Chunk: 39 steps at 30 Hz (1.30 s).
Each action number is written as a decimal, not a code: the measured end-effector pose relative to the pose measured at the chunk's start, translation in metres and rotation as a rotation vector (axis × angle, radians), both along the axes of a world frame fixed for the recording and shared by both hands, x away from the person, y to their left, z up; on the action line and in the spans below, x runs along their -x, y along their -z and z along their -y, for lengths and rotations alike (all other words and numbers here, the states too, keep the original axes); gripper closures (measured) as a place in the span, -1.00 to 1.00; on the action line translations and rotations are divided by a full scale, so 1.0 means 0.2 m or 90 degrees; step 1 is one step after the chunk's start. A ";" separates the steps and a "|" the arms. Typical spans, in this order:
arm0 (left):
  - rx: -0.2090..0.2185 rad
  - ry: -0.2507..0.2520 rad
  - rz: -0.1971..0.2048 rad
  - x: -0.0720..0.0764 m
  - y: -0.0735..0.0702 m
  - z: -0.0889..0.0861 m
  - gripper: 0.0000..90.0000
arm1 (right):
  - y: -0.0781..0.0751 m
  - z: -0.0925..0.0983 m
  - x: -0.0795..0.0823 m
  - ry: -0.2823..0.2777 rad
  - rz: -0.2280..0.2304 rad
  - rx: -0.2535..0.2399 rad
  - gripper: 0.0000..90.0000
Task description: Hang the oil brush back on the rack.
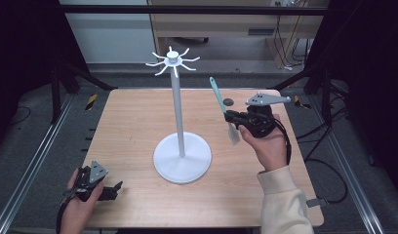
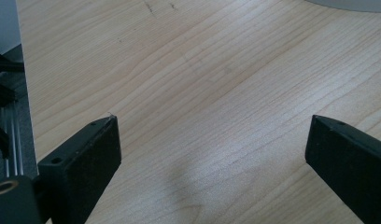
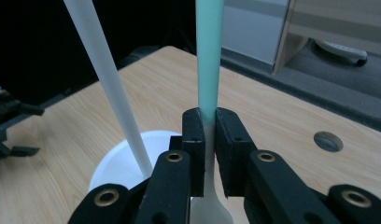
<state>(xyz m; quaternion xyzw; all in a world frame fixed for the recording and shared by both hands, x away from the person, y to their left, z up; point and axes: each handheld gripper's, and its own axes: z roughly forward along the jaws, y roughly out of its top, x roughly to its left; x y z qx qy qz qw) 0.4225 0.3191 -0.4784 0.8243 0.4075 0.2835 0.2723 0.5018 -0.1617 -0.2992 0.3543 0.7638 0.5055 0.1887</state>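
A white hook stand (image 1: 176, 97) rises from its round base (image 1: 182, 158) at the middle of the wooden table; its pole (image 3: 109, 88) leans across the right gripper view. My right gripper (image 1: 232, 118) is held above the table's right side, shut on a spatula (image 1: 221, 105) with a teal handle (image 3: 208, 56) pointing up and a white blade (image 1: 233, 134) hanging below the jaws. My left gripper (image 1: 116, 190) rests low at the table's front left corner, open, with bare wood between its jaws (image 2: 212, 140).
A small dark round hole (image 1: 228, 102) sits in the tabletop at the back right. The stand's top ring of hooks (image 1: 172, 61) spreads out above the far edge. Metal rails (image 1: 31, 165) and black frame legs flank the table on both sides.
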 end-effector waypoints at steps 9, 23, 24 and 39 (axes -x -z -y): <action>0.002 0.004 0.004 0.00 0.00 0.00 -0.93 | -0.03 -0.01 0.06 0.002 0.032 -0.033 0.84; -0.001 0.007 0.002 0.00 -0.01 0.01 -0.93 | -0.09 -0.02 0.13 -0.013 0.069 -0.054 0.84; -0.001 0.007 0.003 0.00 -0.01 0.01 -0.93 | -0.10 -0.02 0.14 -0.012 0.070 -0.056 0.84; -0.002 0.008 0.002 0.00 -0.01 0.01 -0.93 | -0.13 -0.03 0.17 -0.025 0.092 -0.072 0.84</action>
